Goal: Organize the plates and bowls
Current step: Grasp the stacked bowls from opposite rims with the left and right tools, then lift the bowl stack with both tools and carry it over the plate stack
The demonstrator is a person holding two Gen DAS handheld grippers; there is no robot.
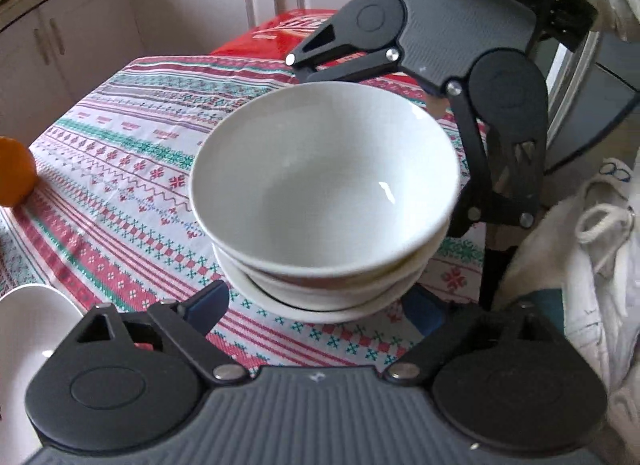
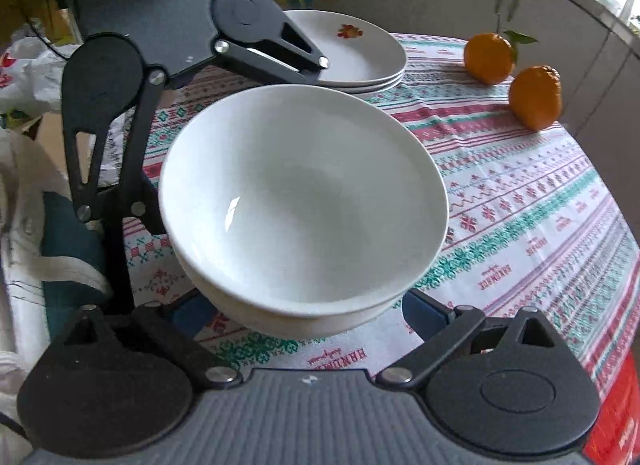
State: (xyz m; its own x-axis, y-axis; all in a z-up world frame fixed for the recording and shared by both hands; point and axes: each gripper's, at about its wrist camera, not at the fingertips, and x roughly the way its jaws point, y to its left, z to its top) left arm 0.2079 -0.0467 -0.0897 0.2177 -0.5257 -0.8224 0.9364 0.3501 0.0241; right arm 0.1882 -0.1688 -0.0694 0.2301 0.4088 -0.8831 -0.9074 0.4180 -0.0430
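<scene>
A stack of white bowls [image 1: 324,201] stands on the patterned tablecloth, and it also shows in the right wrist view [image 2: 304,209]. My left gripper [image 1: 316,309] is open, its blue-padded fingers [image 1: 208,307] either side of the stack's base on one side. My right gripper [image 2: 304,317] is open on the opposite side, its jaws wide around the stack. Each gripper shows across the stack in the other's view. A stack of white plates [image 2: 360,53] with a small flower print lies beyond the bowls. A white plate's rim [image 1: 28,329] shows at the lower left.
Two oranges [image 2: 516,77] sit on the tablecloth [image 2: 540,217] to the far right; one orange [image 1: 14,171] shows at the left edge. A red box [image 1: 276,37] lies past the table edge. Cloth and bags [image 1: 600,265] lie beside the table. Cabinets stand behind.
</scene>
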